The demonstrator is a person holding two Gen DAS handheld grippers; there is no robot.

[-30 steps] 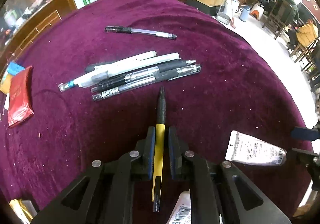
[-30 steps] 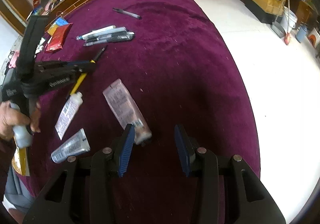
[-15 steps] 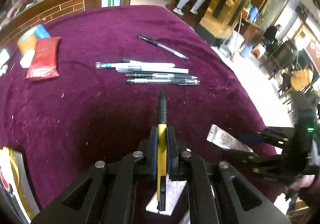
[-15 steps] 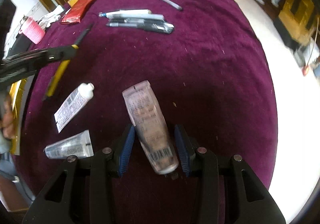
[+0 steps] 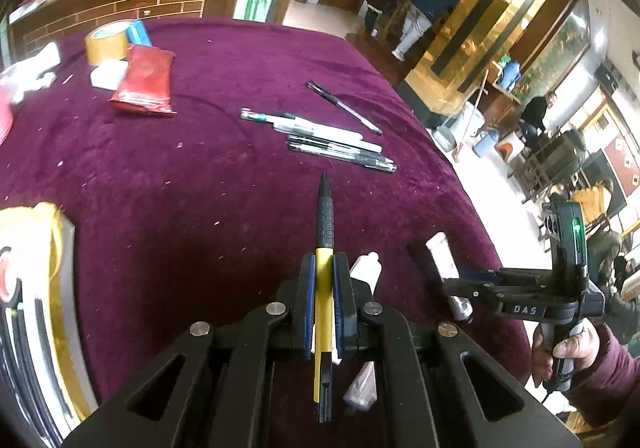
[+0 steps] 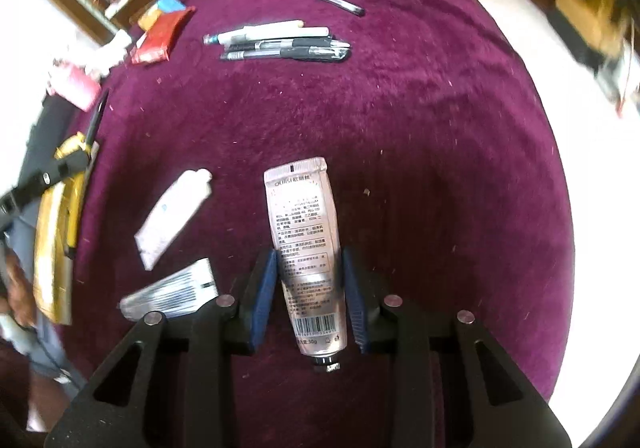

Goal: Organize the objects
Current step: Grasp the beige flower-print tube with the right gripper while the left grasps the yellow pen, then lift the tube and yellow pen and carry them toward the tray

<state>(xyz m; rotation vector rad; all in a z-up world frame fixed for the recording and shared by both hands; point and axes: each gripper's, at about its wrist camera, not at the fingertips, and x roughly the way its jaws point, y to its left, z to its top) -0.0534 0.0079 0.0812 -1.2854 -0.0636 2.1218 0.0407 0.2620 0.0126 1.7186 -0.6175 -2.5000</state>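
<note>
1. Left wrist view: my left gripper [image 5: 324,288] is clamped on a pen [image 5: 325,248] with a yellow barrel and a black ribbed grip; its tip points forward over the purple tablecloth [image 5: 168,199].
2. Ahead of that tip lies a row of pens [image 5: 320,137], with a single pen [image 5: 344,107] beyond them. A white tube [image 5: 366,268] is mostly hidden behind my right-hand finger.
3. Since half a second ago, the row has drifted further up and right of the tip.
4. Right wrist view: my right gripper [image 6: 308,296] straddles a pale pink tube [image 6: 306,248], cap towards me. The pads look just off its sides; I cannot tell whether they grip.
5. To the left lie a white tube and a silver tube [image 6: 172,292], both blurred.
6. The pink tube now sits straighter between the fingers than before.
</note>
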